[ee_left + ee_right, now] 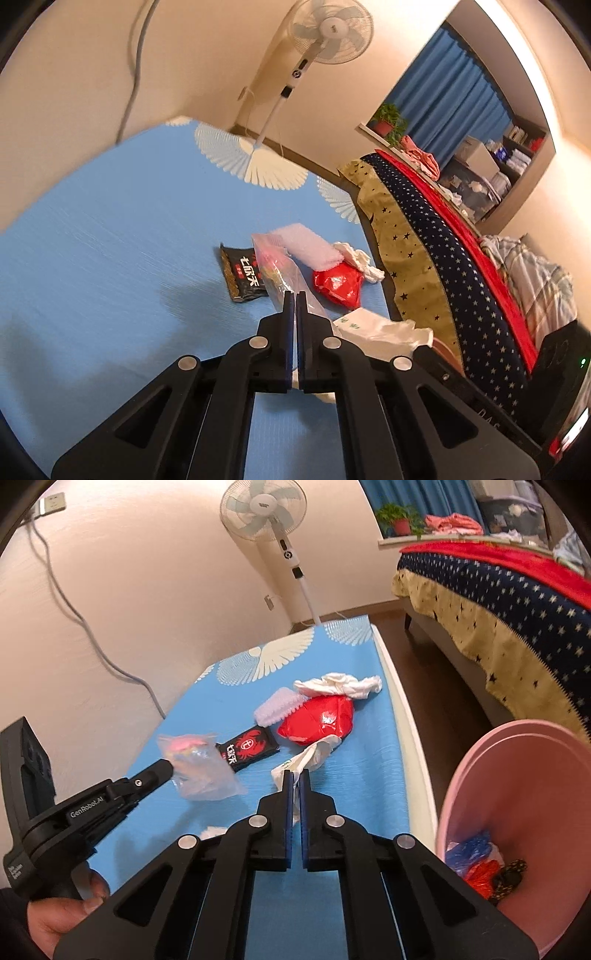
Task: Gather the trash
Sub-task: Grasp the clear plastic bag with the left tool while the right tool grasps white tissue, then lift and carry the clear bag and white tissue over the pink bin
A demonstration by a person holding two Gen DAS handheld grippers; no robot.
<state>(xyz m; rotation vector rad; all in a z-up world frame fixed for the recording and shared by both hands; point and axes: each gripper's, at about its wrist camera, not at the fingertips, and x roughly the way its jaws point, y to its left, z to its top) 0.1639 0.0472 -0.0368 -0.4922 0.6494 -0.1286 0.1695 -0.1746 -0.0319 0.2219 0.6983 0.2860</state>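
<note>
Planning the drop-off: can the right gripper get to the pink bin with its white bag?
Probably yes. The right gripper, shut on the white bag, has the pink bin open beside it past the table edge, with nothing between.

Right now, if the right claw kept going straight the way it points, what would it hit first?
Likely the red bag on the blue table mat. The right claw, shut on a white plastic bag, points toward it; depth is hard to judge, so it might meet the mat first.

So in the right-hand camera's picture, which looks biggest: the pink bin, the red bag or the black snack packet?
1. pink bin, though it sits nearest the camera, so partly inflated
2. red bag
3. black snack packet
</note>
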